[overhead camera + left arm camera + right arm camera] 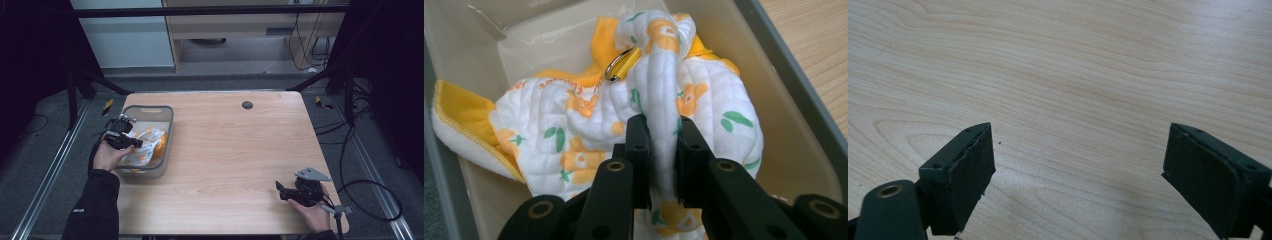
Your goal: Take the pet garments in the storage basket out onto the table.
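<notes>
A white and orange baby garment (pixel 589 135) lies in a grey bin (pixel 167 125) near the table's (pixel 230 150) left edge. The left gripper (pixel 663 145) pinches a raised fold, probably to lift it out. The right gripper (pixel 1078 175) waits spread apart near the front right corner.

A: What is the garment (pixel 589 135) at frame centre made of?
B: Soft quilted cloth, matt, with a shiny metal ring (pixel 616 67). The bin (pixel 784 75) is smooth, glossy plastic.
A: And the table (pixel 1073 65)?
B: Pale wood grain, smooth satin finish; the pads (pixel 970 172) are matt black.
</notes>
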`<state>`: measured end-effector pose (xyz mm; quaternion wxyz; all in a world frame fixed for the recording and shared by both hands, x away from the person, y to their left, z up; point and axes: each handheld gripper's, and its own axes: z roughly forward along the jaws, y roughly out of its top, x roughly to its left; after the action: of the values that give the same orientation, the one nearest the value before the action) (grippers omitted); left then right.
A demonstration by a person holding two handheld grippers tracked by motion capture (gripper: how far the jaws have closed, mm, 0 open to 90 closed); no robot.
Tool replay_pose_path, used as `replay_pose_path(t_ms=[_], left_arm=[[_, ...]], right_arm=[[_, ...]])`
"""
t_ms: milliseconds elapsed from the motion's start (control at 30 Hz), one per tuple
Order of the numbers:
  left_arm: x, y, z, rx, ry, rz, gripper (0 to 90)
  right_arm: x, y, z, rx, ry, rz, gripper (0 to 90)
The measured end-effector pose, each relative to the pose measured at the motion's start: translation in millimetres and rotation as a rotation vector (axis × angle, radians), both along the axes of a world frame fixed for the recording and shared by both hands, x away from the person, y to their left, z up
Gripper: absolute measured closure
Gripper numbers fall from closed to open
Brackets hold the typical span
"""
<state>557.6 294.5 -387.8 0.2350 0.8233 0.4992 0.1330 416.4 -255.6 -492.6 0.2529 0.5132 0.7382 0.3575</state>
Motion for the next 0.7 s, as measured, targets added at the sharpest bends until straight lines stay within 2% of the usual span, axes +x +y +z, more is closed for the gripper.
replay_pose_path(t_ms=[167,333,467,500,700], left_arm=[[-1.7,0.1,9.4,-0.015,-0.020,0.003,80.6],[-8.2,-0.8,23.9,-0.027,-0.070,0.010,81.1],[-12.1,-0.6,32.1,-0.033,-0.091,0.013,81.2],[-15.4,-0.6,37.9,-0.037,-0.112,0.013,81.2],[-21.7,1.1,51.3,-0.047,-0.153,0.013,81.4]], right_arm=[[0.0,-0.1,0.1,0.001,-0.001,0.000,12.9],[-0.1,0.0,0.2,0.001,-0.002,0.001,12.8],[-0.1,0.2,0.1,0.000,-0.001,0.001,12.8],[-0.1,0.2,0.2,-0.001,-0.002,0.002,12.8],[0.0,0.4,0.0,-0.004,-0.001,0.002,12.7]])
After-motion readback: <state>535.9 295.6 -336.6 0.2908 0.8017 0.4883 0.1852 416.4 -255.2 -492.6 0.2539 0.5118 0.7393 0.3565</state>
